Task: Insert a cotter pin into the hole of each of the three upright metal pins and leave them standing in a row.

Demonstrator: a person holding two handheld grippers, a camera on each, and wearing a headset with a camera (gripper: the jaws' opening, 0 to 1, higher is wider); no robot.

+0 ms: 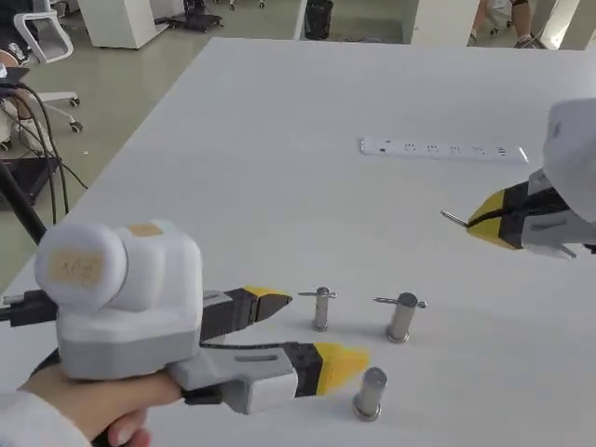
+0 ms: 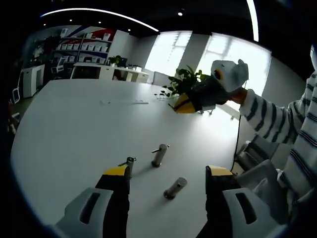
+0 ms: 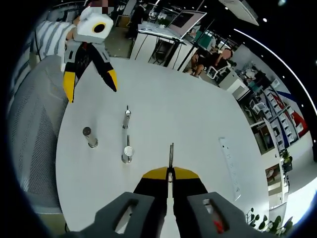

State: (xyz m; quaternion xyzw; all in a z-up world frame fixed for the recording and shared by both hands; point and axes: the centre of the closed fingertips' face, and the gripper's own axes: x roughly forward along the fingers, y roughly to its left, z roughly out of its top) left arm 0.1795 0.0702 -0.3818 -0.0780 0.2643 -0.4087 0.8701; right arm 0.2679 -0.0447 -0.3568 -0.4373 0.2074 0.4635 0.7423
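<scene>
While the right gripper [image 1: 480, 223], mid-right, pinches a cotter pin [image 1: 453, 219], the left gripper [image 1: 326, 328], lower left, stands wide open.

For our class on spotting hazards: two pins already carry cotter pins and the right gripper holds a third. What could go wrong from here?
1. The thin cotter pin, pinched at one end by the right gripper, might twist or slip on meeting the hole.
2. The bare pin stands free near the open left gripper; a sideways push could topple it.
</scene>
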